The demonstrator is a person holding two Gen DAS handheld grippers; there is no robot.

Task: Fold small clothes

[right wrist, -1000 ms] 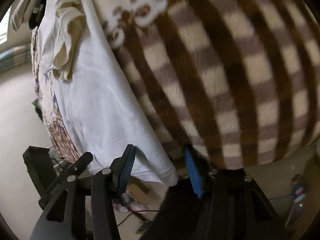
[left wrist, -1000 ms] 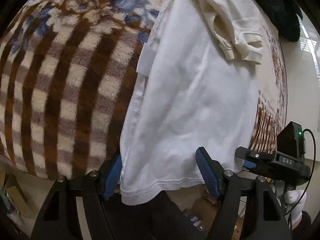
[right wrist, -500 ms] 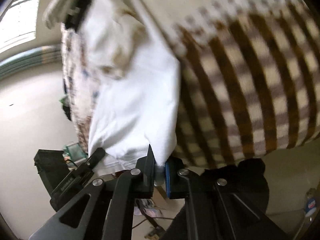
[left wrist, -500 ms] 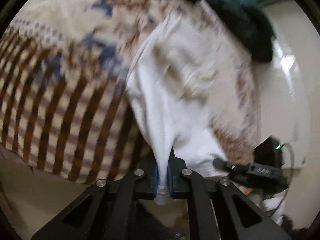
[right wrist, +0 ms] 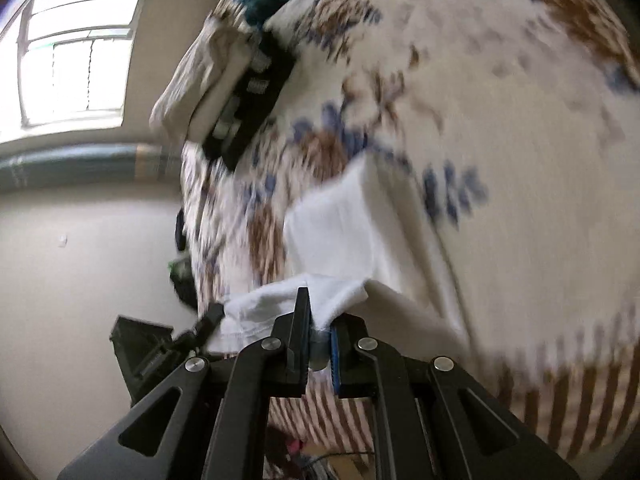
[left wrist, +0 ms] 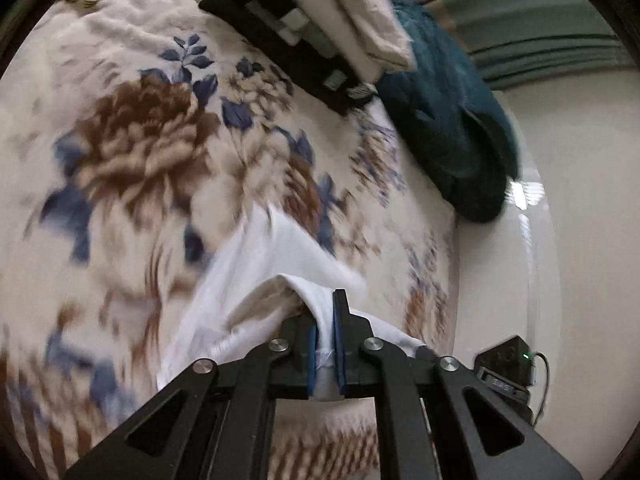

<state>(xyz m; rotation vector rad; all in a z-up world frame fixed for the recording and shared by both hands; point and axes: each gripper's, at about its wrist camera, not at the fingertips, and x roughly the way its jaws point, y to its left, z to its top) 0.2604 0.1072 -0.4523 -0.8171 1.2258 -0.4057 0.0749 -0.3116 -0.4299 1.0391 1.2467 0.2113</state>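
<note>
The left hand-held gripper [left wrist: 325,344] is pinching the hem of the white garment [left wrist: 256,280] tight between its blue pads, the cloth bunching just ahead of the fingertips and trailing away to the left over the flowered blanket [left wrist: 140,160]. The right hand-held gripper [right wrist: 318,344] is likewise clamping an edge of the same white garment [right wrist: 340,224], which is spreading forward from its fingers across the blanket [right wrist: 500,120]. Well beyond both, a folded stack of clothes [left wrist: 340,24] is lying beside a teal cushion [left wrist: 452,120]
</note>
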